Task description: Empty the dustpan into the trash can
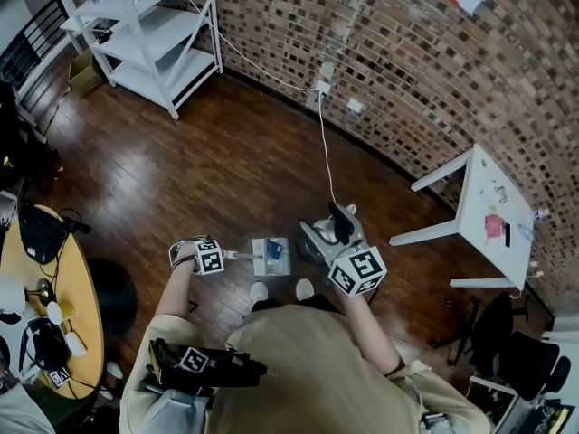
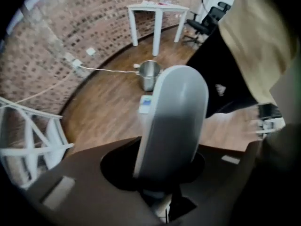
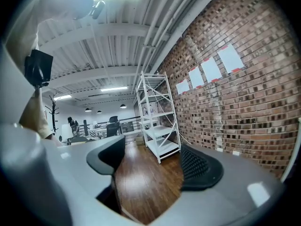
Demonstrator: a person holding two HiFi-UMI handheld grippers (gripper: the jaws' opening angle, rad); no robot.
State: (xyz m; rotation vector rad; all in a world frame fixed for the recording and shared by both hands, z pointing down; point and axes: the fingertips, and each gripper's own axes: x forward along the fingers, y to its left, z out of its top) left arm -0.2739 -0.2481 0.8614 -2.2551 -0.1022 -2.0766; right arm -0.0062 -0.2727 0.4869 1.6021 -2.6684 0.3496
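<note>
My left gripper (image 2: 157, 182) points down at the wooden floor (image 2: 108, 107) on the near side of the trash can (image 2: 149, 74). Its jaws are closed in on the pale grey handle (image 2: 174, 121), which fills the gap between them and runs off toward the can, ending in a rounded tip. The dustpan (image 2: 146, 103), white with a blue patch, sits low just beside the trash can, on the side facing this gripper. I cannot tell whether it rests on the boards or hangs just clear of them.

The can is a bare metal bucket, upright. A white cable (image 2: 108, 70) trails across the floor right up to it. Beyond the can stands a white table (image 2: 157, 8), well apart from it.

My right gripper (image 3: 153, 168) hangs over the trash can in the head view, covering part of it. Its jaws stand about half apart with nothing between them, only floor showing in the gap. It faces level, away from the can, toward a white shelving rack (image 3: 157, 121) set against the brick wall (image 3: 235, 102), far from the can.
</note>
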